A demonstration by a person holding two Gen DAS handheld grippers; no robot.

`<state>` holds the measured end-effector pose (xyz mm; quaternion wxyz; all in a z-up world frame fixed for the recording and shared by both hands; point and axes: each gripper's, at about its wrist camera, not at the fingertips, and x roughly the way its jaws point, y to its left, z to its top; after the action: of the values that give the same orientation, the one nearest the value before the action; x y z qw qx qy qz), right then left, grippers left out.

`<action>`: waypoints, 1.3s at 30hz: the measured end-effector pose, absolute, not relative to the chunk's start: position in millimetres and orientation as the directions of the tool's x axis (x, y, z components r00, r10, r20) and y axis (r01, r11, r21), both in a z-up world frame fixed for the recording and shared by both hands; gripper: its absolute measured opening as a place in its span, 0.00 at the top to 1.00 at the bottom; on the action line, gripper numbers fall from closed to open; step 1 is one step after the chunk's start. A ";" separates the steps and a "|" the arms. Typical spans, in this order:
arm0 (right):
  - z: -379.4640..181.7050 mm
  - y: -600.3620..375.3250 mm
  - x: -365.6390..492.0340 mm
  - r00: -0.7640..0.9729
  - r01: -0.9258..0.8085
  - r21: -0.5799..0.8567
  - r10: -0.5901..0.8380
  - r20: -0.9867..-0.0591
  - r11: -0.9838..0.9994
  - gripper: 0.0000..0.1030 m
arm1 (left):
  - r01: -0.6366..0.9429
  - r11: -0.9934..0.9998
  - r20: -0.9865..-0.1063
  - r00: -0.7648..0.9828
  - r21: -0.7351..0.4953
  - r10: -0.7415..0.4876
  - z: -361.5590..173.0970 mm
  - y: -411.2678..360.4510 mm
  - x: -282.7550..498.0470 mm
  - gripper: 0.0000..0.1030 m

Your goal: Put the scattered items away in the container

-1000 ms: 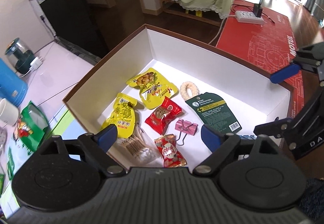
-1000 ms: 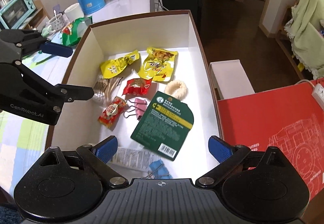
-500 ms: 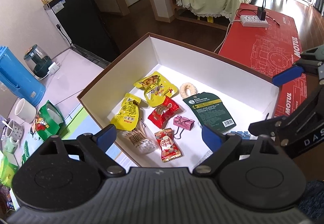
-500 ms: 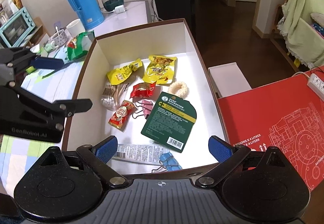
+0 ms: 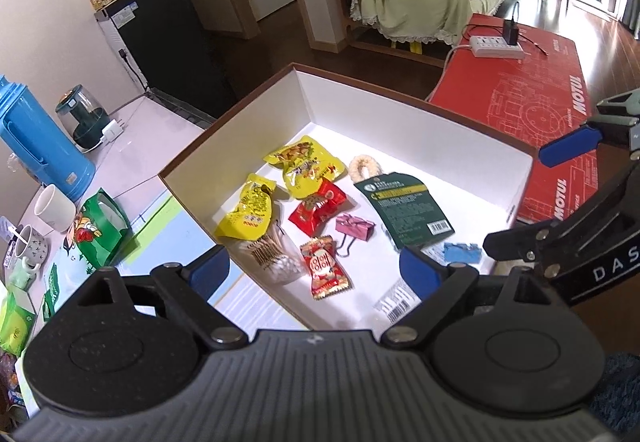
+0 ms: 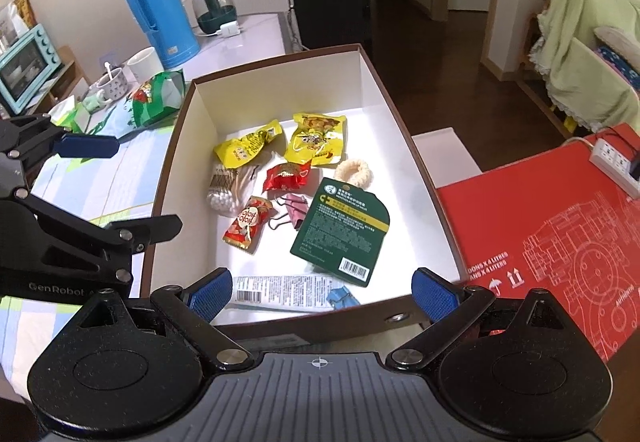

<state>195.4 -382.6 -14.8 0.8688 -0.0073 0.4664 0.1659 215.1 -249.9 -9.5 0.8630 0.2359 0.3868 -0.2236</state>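
White-lined box [image 6: 372,98] is holding the snack packets [image 6: 318,138] and clips [image 6: 294,208] (all inside); both grippers [image 5: 314,268] [image 6: 322,288] are being held wide, empty, and could be knocked against its rim.

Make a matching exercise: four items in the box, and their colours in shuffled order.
Items:
1. binder clip beside the green card
2. binder clip at the near wall
3. hair tie
4. backing card with barcode

Colours:
A. dark green
B. pink
C. cream
D. blue

Pairs: 1-B, 2-D, 3-C, 4-A
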 end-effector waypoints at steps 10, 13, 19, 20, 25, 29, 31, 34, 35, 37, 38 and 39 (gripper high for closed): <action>-11.1 -370.6 163.0 0.535 -0.202 0.121 0.213 -0.818 0.972 0.04 | 0.614 0.759 -0.770 0.586 0.218 -0.253 -9.3 -234.4 196.6 0.13; -9.5 -367.2 153.9 0.541 -0.173 0.118 0.194 -0.818 0.978 0.04 | 0.624 0.749 -0.765 0.589 0.223 -0.262 -7.5 -227.9 190.9 0.13; -4.8 -358.8 135.7 0.561 -0.128 0.113 0.165 -0.811 0.985 0.04 | 0.641 0.729 -0.752 0.597 0.238 -0.279 -2.9 -216.0 182.0 0.13; -4.0 -357.4 132.8 0.564 -0.121 0.112 0.161 -0.810 0.986 0.04 | 0.645 0.726 -0.750 0.597 0.240 -0.283 -2.2 -214.3 180.9 0.13; -1.2 -351.5 120.0 0.576 -0.092 0.104 0.138 -0.806 0.990 0.04 | 0.662 0.709 -0.744 0.596 0.243 -0.302 0.1 -207.2 175.3 0.13; 0.1 -348.4 110.3 0.581 -0.067 0.099 0.119 -0.805 0.993 0.04 | 0.674 0.698 -0.743 0.591 0.242 -0.313 -0.4 -202.6 171.2 0.13; 0.7 -347.2 106.1 0.584 -0.054 0.097 0.110 -0.804 0.994 0.04 | 0.680 0.692 -0.743 0.589 0.242 -0.318 -1.0 -200.3 168.6 0.13; 1.4 -345.3 99.0 0.589 -0.037 0.093 0.097 -0.803 0.995 0.04 | 0.689 0.684 -0.741 0.585 0.241 -0.328 -0.8 -196.4 164.0 0.13; 1.6 -344.7 96.5 0.590 -0.032 0.091 0.093 -0.802 0.995 0.04 | 0.691 0.681 -0.740 0.585 0.241 -0.332 -0.7 -195.3 162.4 0.13; 1.7 -342.9 91.9 0.591 -0.025 0.091 0.088 -0.802 0.996 0.04 | 0.695 0.678 -0.738 0.584 0.241 -0.337 -0.4 -193.0 158.8 0.13; 1.8 -342.0 89.6 0.592 -0.021 0.090 0.085 -0.802 0.996 0.04 | 0.696 0.676 -0.737 0.584 0.241 -0.339 -0.4 -191.5 156.9 0.13; 1.8 -341.0 87.3 0.592 -0.017 0.090 0.083 -0.802 0.996 0.04 | 0.698 0.674 -0.736 0.584 0.241 -0.341 -0.3 -190.0 155.2 0.13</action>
<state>87.3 -341.0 1.8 0.8915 0.0362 0.4507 0.0281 155.2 -190.0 -0.3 0.8501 0.2634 0.3384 -0.3057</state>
